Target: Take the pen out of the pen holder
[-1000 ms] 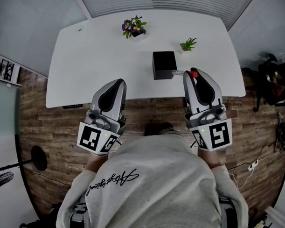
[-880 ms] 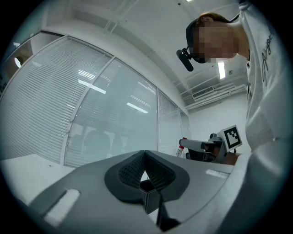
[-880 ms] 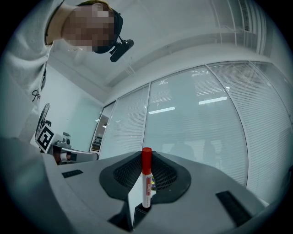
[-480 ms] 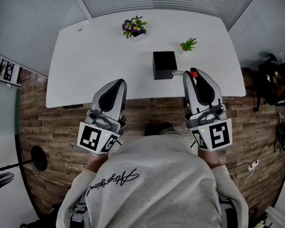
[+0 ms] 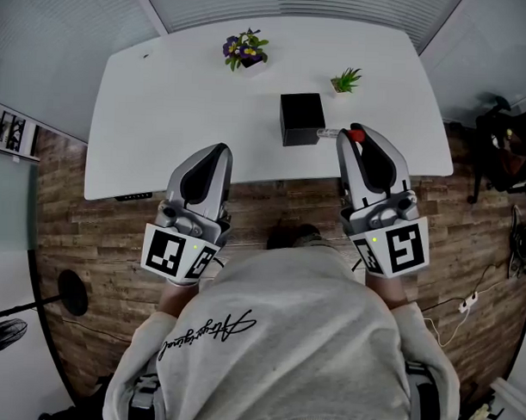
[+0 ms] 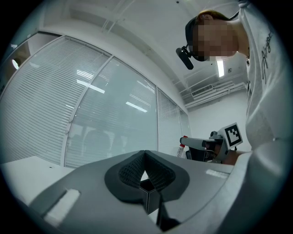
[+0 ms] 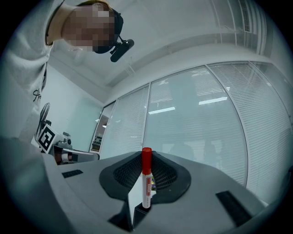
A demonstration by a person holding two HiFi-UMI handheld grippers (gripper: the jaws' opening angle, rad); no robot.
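One pen [image 7: 146,180] is pinched in my right gripper [image 5: 352,139], jaws nearly closed, long axis left-right across them, just right of the pen holder [image 5: 301,118]. My left gripper [image 5: 218,152] is closed, empty, farther off.

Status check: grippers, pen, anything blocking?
Left gripper shut, empty. Right gripper shut on red-capped white marker pen, clear of black square pen holder on white table. Nothing in the way.
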